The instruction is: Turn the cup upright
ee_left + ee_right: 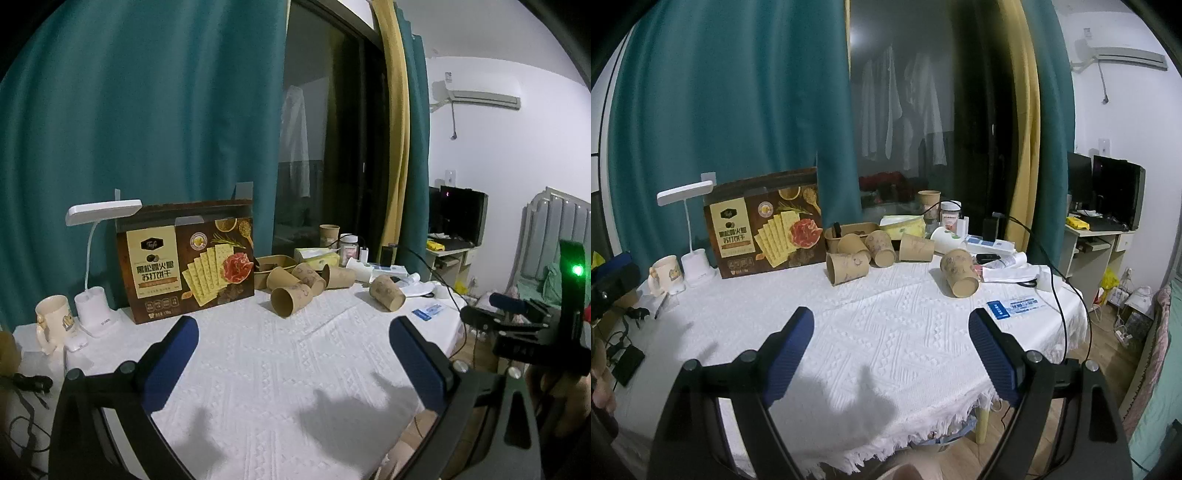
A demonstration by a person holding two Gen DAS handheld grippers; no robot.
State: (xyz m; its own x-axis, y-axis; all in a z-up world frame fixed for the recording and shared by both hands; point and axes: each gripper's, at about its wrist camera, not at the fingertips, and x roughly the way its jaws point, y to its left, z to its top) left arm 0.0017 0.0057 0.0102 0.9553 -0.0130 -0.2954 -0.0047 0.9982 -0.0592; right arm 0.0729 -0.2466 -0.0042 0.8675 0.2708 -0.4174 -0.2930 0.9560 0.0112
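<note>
Left wrist view: five brown paper cups lie on their sides on the white tablecloth (pixel 280 354), at the far side. Four cluster right of the cracker box (pixel 186 260); the nearest cup (pixel 291 301) shows its open mouth toward the camera. A lone cup (pixel 387 293) lies further right. The left gripper (pixel 293 343) hovers over the near cloth, jaws spread wide, nothing between them. At the right edge the other gripper shows a green light (pixel 577 269).

Right wrist view: the right gripper (pixel 891 338) is likewise wide apart and empty. The lone cup (pixel 959 272) lies just beyond its right finger. Only here are the cloth's fringe (pixel 912 432), a table leg (pixel 981 424) and a blue card (pixel 1015 306) plain.
</note>
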